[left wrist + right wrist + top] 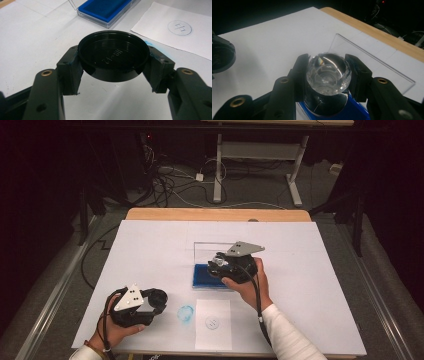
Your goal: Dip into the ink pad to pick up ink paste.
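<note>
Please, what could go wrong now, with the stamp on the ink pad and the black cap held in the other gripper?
1. The right gripper clamps the stamp's clear faceted handle; it might slip on the blue ink pad.
2. The smudge beside the paper suggests more stray ink is possible.
3. The left gripper pinches the black cap by its rim; it could drop.

Black tongs (218, 263) with brass screws, grey three-cornered plates, trailing black cables; white sleeve (287, 335).

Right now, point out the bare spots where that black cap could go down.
Free: the white sheet left of the ink pad, and its right side past the right gripper. Crowded: front centre, with the blue smudge and stamped paper.
</note>
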`<state>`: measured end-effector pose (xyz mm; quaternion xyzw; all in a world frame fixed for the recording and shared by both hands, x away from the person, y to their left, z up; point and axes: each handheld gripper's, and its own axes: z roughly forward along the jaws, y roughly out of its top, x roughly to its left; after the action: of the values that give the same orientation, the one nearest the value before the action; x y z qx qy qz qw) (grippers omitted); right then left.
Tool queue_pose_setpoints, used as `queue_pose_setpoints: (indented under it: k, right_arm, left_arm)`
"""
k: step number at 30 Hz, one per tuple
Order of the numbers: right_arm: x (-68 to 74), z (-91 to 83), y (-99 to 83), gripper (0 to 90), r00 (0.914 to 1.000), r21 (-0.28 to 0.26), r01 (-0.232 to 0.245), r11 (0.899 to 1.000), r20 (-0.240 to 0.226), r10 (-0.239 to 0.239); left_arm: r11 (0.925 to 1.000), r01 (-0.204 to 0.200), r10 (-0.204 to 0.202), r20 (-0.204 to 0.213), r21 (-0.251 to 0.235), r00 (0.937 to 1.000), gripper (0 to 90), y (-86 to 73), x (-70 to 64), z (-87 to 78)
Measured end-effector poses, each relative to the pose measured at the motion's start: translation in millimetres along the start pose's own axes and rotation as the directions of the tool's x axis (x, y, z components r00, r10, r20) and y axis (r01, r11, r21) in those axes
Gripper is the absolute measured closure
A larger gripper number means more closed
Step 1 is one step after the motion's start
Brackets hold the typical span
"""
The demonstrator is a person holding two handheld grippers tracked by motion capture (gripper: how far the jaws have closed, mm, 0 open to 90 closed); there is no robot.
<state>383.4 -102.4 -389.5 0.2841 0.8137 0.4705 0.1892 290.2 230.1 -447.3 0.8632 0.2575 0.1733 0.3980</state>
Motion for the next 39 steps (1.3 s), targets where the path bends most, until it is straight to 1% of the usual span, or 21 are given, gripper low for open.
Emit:
queue_pose_setpoints:
  k: [3,7,10,13,15,22,30,31,36,39]
  right_arm:
    - [-0.8,-8.4,1.1,57.2,0.9999,-0.007,0.009,1.0,-0.005,-0.009]
    - [-1.4,-16.9,1.8,57.2,0.9998,-0.023,0.007,1.0,-0.018,-0.007]
    - [1.0,-22.3,4.3,57.2,0.9996,-0.031,0.015,0.999,-0.023,-0.016]
    - [4.6,-27.9,4.9,57.2,0.9987,-0.037,0.033,0.999,-0.037,-0.034]
    - [7.1,-32.0,4.7,57.2,0.9981,-0.033,0.042,0.999,-0.044,-0.044]
    - [11.2,-43.4,3.6,57.2,0.9959,-0.044,0.059,0.997,-0.066,-0.062]
    - [9.4,-54.6,0.8,57.2,0.9954,-0.049,0.06,0.997,-0.072,-0.063]
    - [9.0,-56.1,0.1,57.2,0.9955,-0.05,0.056,0.997,-0.074,-0.06]
    - [9.5,-61.4,-3.4,57.2,0.9954,-0.047,0.06,0.997,-0.072,-0.063]
    - [9.7,-64.7,-5.7,57.2,0.9951,-0.043,0.065,0.997,-0.072,-0.068]
  left_arm:
    - [1.0,0.0,0.0,-0.002,0.004,1.0,36.5,0.1,-0.1,0.6]
    - [1.0,-0.002,0.002,-0.005,0.007,1.0,36.5,-0.4,0.5,0.8]
    - [0.9999,-0.007,0.007,-0.01,0.013,0.9999,36.5,-1.1,1.0,0.7]
    - [0.9999,-0.008,0.008,-0.011,0.012,0.9999,36.5,-1.4,1.5,-0.1]
    - [0.9999,-0.008,0.008,-0.012,0.011,0.9999,36.5,-1.4,2.0,-0.4]
    - [0.9998,-0.013,0.013,-0.012,0.015,0.9999,36.5,-1.9,2.5,0.4]
    - [0.9998,-0.009,0.009,-0.006,0.016,0.9999,36.5,-2.4,4.7,1.4]
    - [0.9999,0.015,-0.015,-0.005,0.001,0.9999,36.5,-2.8,3.6,2.0]
    - [1.0,0.01,-0.01,-0.005,0.0,0.9999,36.5,-3.2,3.9,1.2]
    - [0.9999,0.006,-0.006,-0.004,0.01,1.0,36.5,-3.8,4.0,2.8]
